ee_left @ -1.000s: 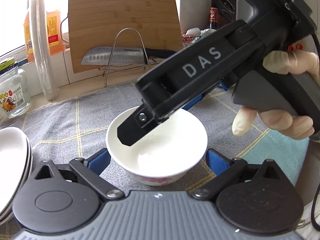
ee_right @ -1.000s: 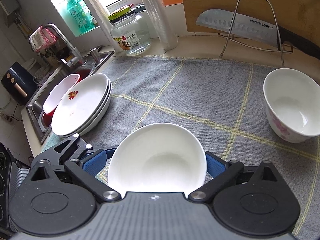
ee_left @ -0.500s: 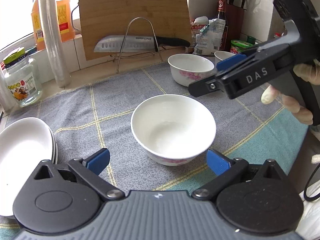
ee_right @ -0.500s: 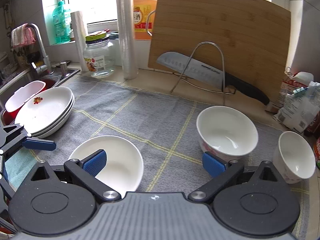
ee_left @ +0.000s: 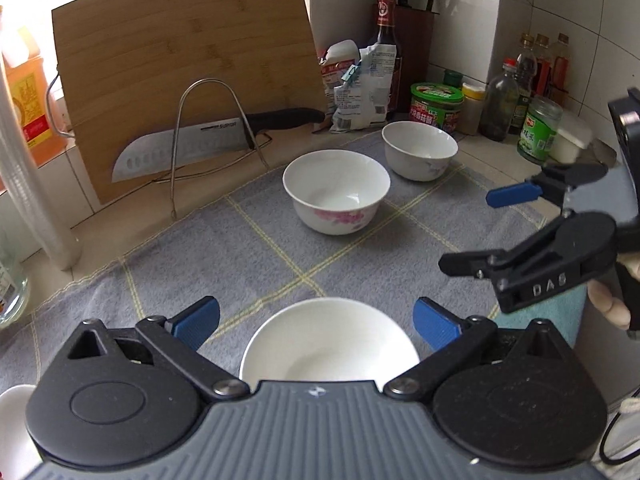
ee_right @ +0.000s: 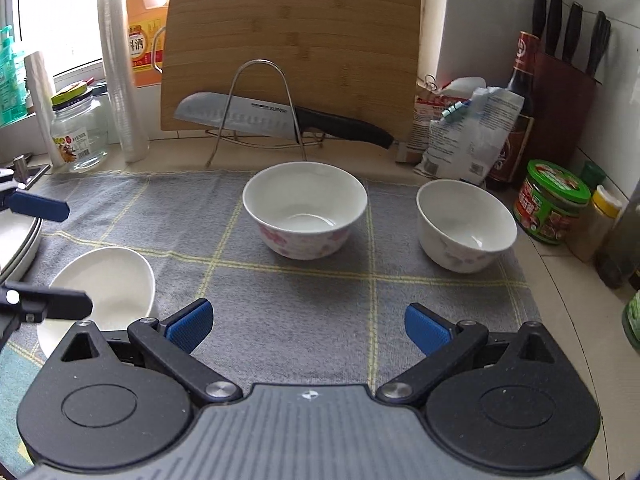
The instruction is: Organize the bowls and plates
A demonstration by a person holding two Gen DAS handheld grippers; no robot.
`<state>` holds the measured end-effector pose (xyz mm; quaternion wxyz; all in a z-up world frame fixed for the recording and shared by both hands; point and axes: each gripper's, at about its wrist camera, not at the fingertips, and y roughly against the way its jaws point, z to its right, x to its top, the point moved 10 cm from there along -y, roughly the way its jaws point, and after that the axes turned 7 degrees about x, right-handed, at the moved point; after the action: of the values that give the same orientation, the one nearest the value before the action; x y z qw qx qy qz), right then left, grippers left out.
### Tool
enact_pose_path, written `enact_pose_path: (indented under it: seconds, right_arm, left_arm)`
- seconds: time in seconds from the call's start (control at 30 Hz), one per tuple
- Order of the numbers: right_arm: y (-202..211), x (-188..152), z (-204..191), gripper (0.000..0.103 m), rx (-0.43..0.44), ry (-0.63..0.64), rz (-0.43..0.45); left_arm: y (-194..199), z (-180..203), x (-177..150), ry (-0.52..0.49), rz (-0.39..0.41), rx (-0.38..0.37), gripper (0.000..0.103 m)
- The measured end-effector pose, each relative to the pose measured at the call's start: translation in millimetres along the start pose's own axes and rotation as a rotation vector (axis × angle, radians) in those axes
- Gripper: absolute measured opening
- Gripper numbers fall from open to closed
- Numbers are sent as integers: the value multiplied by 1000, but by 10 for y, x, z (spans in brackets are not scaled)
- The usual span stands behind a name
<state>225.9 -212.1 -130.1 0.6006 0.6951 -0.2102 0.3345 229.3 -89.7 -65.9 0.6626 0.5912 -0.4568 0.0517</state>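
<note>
Three bowls point(ee_right: 305, 210) sat apart on the grey cloth point(ee_right: 320, 288); both grippers, left point(ee_left: 316, 320) and right point(ee_right: 306, 322), hung spread wide, gripping nothing.

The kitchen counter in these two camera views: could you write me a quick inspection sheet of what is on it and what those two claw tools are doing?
Surface: grey checked cloth spread over the counter.
Job's things: three white bowls apart on the cloth: pink-flowered middle bowl, right-hand bowl, plain near bowl; stacked white plates at the left edge.
Clutter: bamboo cutting board, steel kitchen knife on a wire rack, glass jar, green-lidded jar, sauce bottles, knife block.
Grippers: left gripper open, the near bowl below it; right gripper open, holding nothing.
Cables: black cable at the lower right of the left view.
Surroundings: tiled wall, window.
</note>
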Motion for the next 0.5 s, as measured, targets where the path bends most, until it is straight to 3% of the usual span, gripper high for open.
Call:
enact_pose_path:
  seconds: [0.17, 0.5]
  right_arm:
    - [-143, -49, 186, 103, -15, 29, -12]
    - [-499, 68, 331, 103, 82, 62, 4]
  left_arm:
    - [-299, 40, 277, 94, -59, -9, 102]
    - [-831, 81, 754, 123, -71, 60, 102]
